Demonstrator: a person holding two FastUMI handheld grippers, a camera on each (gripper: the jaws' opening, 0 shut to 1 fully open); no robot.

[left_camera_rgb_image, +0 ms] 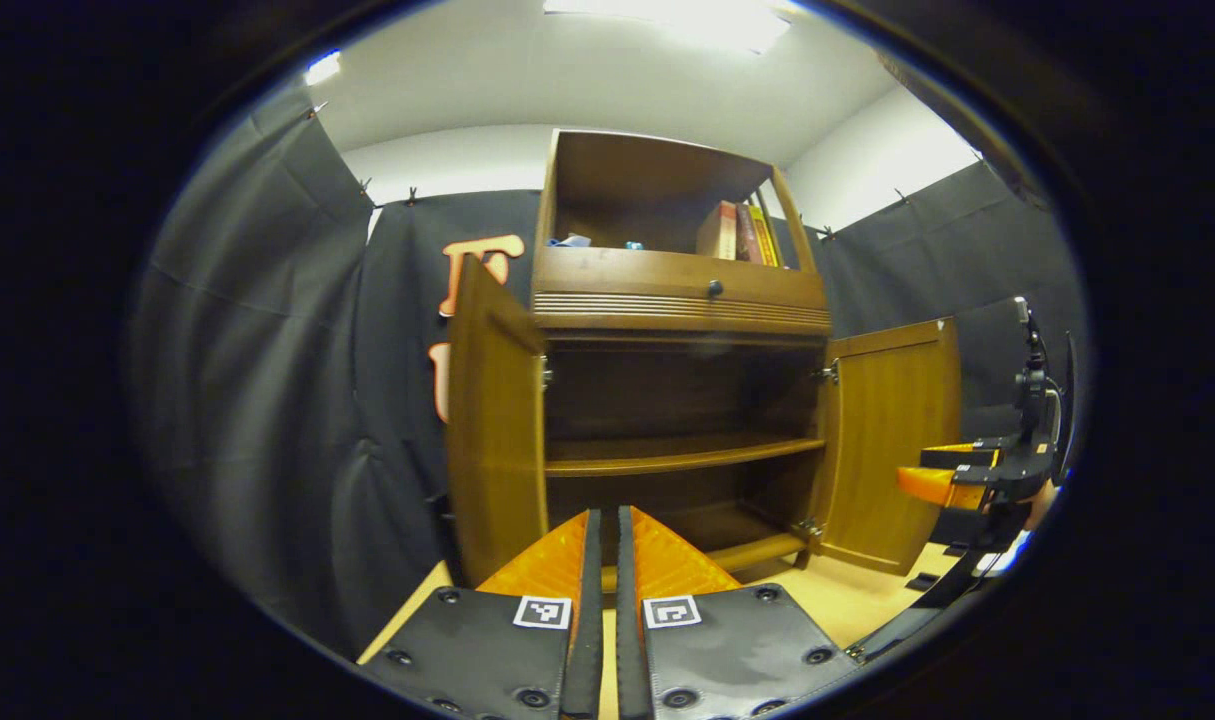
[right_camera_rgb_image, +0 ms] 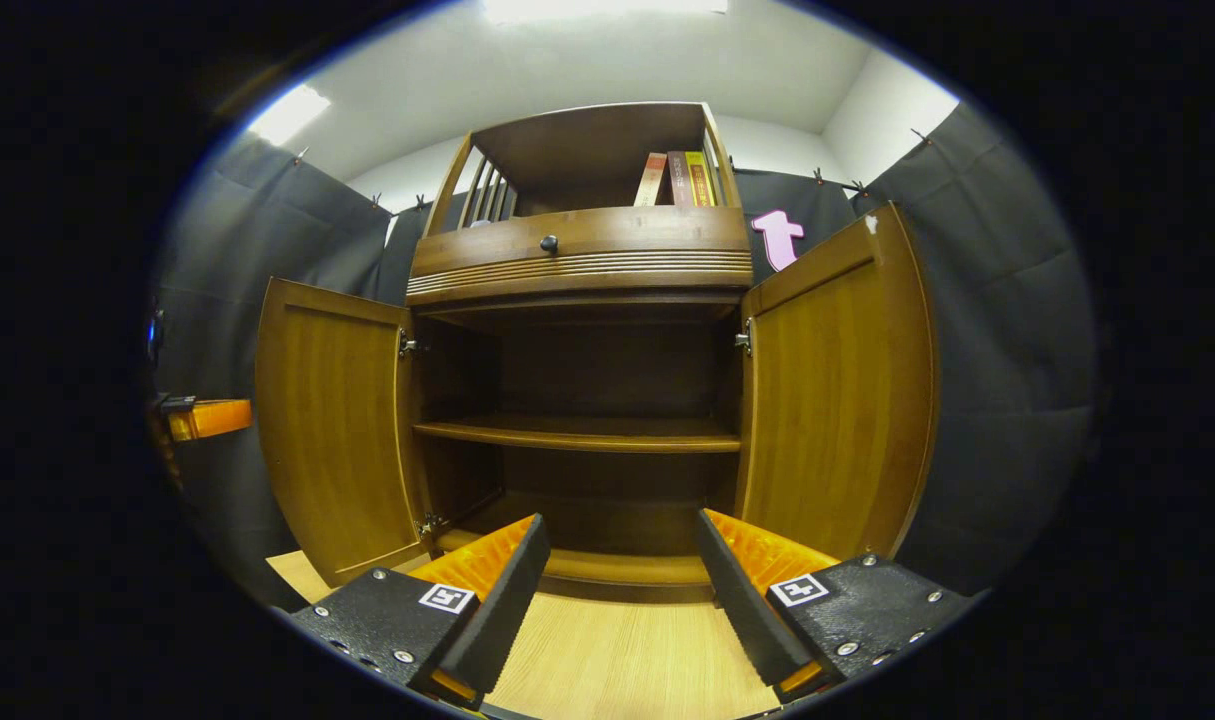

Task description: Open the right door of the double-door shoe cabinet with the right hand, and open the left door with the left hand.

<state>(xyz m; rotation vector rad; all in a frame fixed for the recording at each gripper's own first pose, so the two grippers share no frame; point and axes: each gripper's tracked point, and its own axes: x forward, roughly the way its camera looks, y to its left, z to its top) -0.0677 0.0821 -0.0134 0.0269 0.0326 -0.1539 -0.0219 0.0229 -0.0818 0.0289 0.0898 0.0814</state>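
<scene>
A pale wood-grain floor (right_camera_rgb_image: pixel 607 660) carries a brown wooden shoe cabinet (right_camera_rgb_image: pixel 582 262), which stands directly on it with its base plinth (right_camera_rgb_image: pixel 617 578) touching the boards and both lower doors swung wide. Inside the lower compartment, one middle shelf (right_camera_rgb_image: pixel 577 433) runs from side to side with bare wood on top, and the bottom board (left_camera_rgb_image: pixel 737 525) below it is likewise bare. Above the drawer front with its dark round knob (right_camera_rgb_image: pixel 549 242), the open top shelf (left_camera_rgb_image: pixel 657 240) holds upright books (left_camera_rgb_image: pixel 739 232) at its right end and a small pale-blue item (left_camera_rgb_image: pixel 570 241), too small to identify, at its left end.
</scene>
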